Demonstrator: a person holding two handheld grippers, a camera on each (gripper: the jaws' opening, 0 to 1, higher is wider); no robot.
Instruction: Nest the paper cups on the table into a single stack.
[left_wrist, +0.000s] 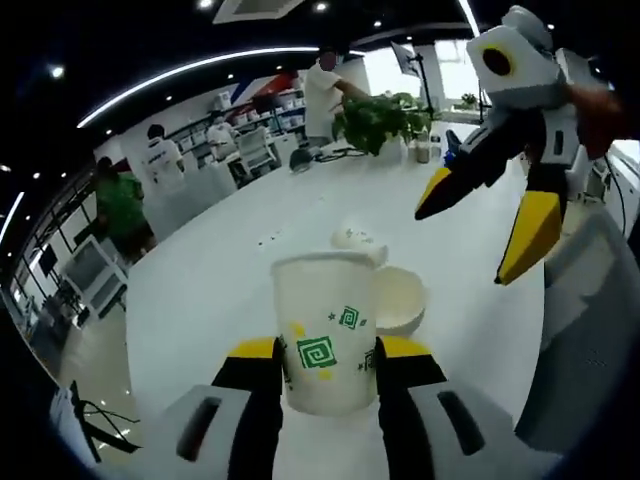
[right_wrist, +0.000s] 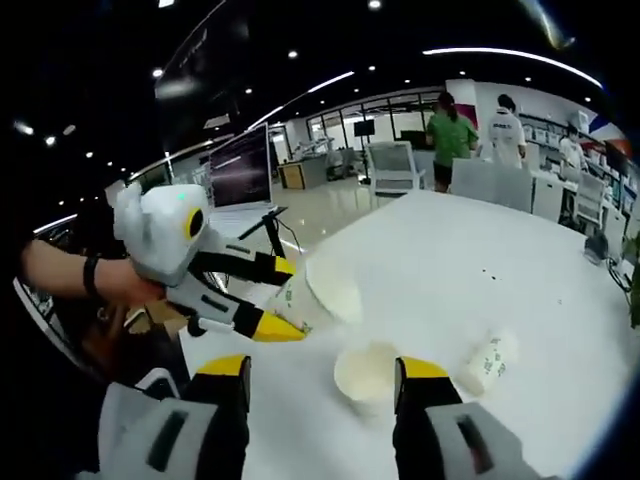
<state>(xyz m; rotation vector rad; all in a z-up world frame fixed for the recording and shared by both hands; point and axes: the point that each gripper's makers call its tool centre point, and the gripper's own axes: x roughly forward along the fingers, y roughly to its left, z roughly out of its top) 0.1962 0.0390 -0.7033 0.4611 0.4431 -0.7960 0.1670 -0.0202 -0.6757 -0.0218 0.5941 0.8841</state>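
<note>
Nearest, left gripper (left_wrist: 328, 352): jaws clamped on the sides of an upright paper cup (left_wrist: 326, 330), white with green square-spiral marks, mouth up; in the right gripper view the same gripper (right_wrist: 283, 298) holds that cup (right_wrist: 318, 292) tilted, mouth towards the camera.
Right gripper (right_wrist: 322, 375): jaws apart, nothing between them, lifted off the table; it enters the left gripper view from the upper right (left_wrist: 482, 232), yellow tips spread.
Second cup (left_wrist: 400, 298): just behind the held one, partly hidden by it, open mouth showing; in the right gripper view (right_wrist: 364, 372) it sits between the right jaws' tips, whether they touch it I cannot tell.
Third cup (right_wrist: 488, 362): on its side to the right, apart from the second; small and blurred (left_wrist: 358, 240) in the left gripper view.
Cup count: three, none nested.
Surface: long white table (right_wrist: 480, 260), a few dark specks.
Hand (right_wrist: 118, 282): grips the left gripper, dark band on the wrist.
Farther, plant (left_wrist: 378, 120): green, leafy, at the far end of the table.
Room: open office, strip lights, monitors, chairs.
People: at least four standing, one in green (left_wrist: 120, 205).
</note>
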